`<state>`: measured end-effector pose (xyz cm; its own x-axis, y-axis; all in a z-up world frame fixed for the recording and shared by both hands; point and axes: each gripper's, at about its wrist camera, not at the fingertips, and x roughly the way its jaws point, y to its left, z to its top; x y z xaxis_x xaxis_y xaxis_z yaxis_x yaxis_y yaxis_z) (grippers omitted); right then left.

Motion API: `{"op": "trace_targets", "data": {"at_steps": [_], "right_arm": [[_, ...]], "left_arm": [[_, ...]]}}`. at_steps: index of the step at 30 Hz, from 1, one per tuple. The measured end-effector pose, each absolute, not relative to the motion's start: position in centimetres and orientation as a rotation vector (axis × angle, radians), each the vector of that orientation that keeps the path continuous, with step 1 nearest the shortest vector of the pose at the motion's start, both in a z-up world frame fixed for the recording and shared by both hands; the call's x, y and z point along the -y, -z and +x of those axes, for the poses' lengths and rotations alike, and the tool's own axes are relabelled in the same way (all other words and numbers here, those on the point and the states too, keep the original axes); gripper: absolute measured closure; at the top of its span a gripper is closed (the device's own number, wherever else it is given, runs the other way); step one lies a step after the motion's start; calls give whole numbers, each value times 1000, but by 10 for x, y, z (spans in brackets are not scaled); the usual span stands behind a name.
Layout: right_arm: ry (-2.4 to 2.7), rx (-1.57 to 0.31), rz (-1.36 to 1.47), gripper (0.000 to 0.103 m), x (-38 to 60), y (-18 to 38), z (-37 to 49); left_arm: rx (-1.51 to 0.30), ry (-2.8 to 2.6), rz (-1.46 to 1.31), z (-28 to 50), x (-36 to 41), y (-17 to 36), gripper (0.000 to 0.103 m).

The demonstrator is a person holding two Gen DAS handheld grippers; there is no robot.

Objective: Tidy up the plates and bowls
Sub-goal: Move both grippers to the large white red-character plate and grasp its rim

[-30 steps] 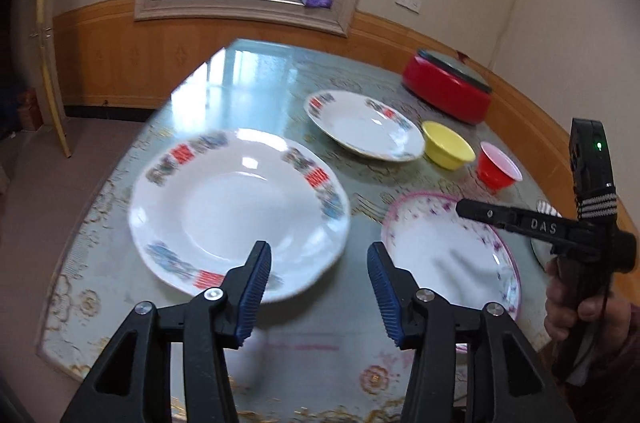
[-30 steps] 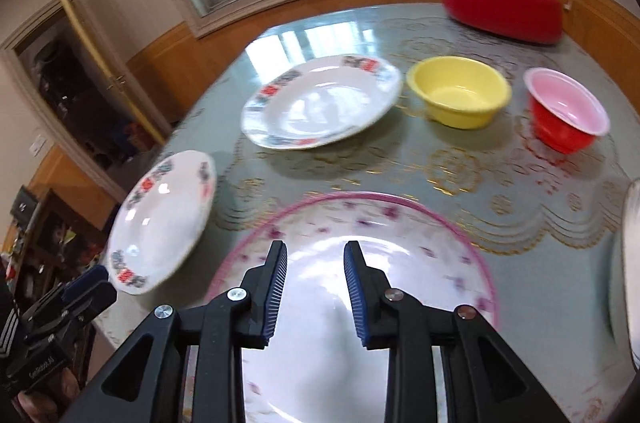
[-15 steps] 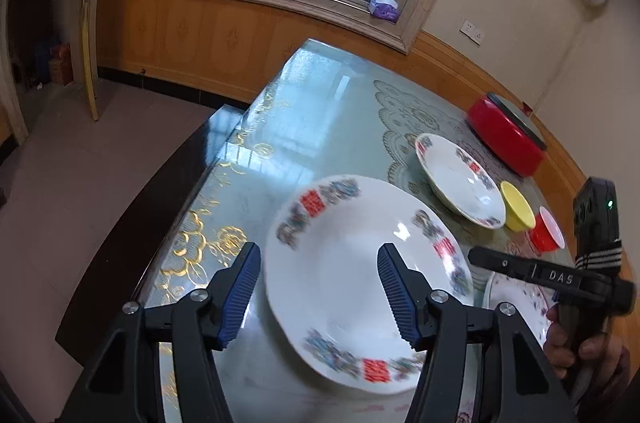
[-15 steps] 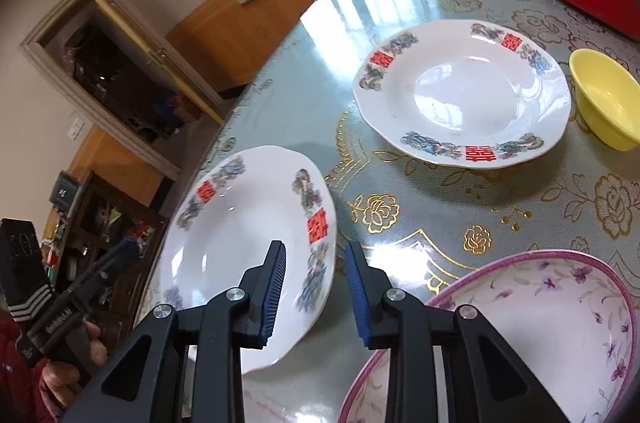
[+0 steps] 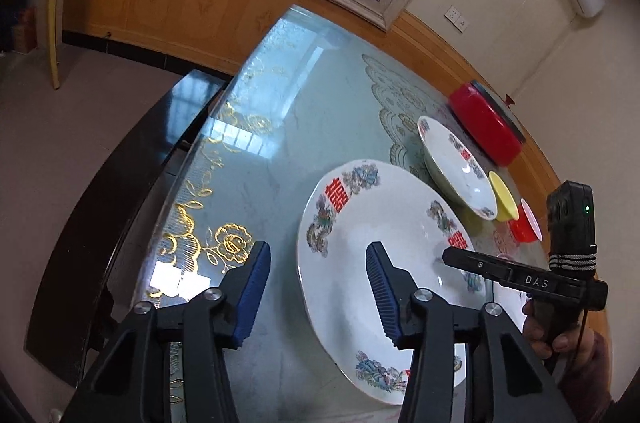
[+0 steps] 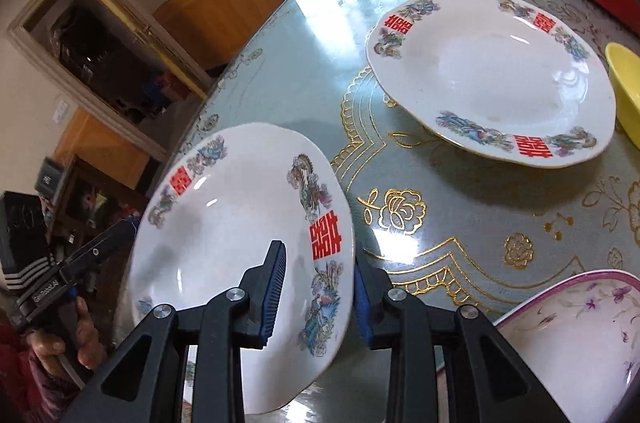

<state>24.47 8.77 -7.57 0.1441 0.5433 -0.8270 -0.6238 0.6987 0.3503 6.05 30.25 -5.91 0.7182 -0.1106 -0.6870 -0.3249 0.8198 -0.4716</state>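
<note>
A white plate with red characters and flower prints lies at the near left of the round table; it also shows in the left wrist view. My right gripper is open, with one finger over the plate's inside and the other outside its right rim. My left gripper is open astride the plate's left rim, and the right gripper's arm shows beyond it. A second matching plate lies farther back. A pink-rimmed floral plate lies at the near right.
A yellow bowl and a red bowl sit beyond the second plate. A red lidded pot stands at the far right edge. The table's left edge drops to the floor.
Both grippers have moved left to the near plate with red characters. The right gripper left the pink-rimmed plate and now straddles this plate's right rim; the left straddles its left rim.
</note>
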Motion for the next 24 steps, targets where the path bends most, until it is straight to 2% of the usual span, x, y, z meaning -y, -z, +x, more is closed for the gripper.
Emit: {"op": "trace_targets", "data": {"at_steps": [4, 6, 8, 24], "right_arm": [[-843, -1152, -100, 72, -90, 82, 242], [-836, -1141, -122, 73, -92, 81, 239], [-833, -1122, -161, 73, -96, 81, 236], [-844, -1050, -247, 74, -95, 75, 225]], "left_arm": [[-803, -116, -632, 63, -303, 74, 54], [-819, -98, -644, 65, -301, 80, 63], [-831, -89, -623, 69, -295, 81, 84], [-805, -150, -542, 60, -273, 76, 83]]}}
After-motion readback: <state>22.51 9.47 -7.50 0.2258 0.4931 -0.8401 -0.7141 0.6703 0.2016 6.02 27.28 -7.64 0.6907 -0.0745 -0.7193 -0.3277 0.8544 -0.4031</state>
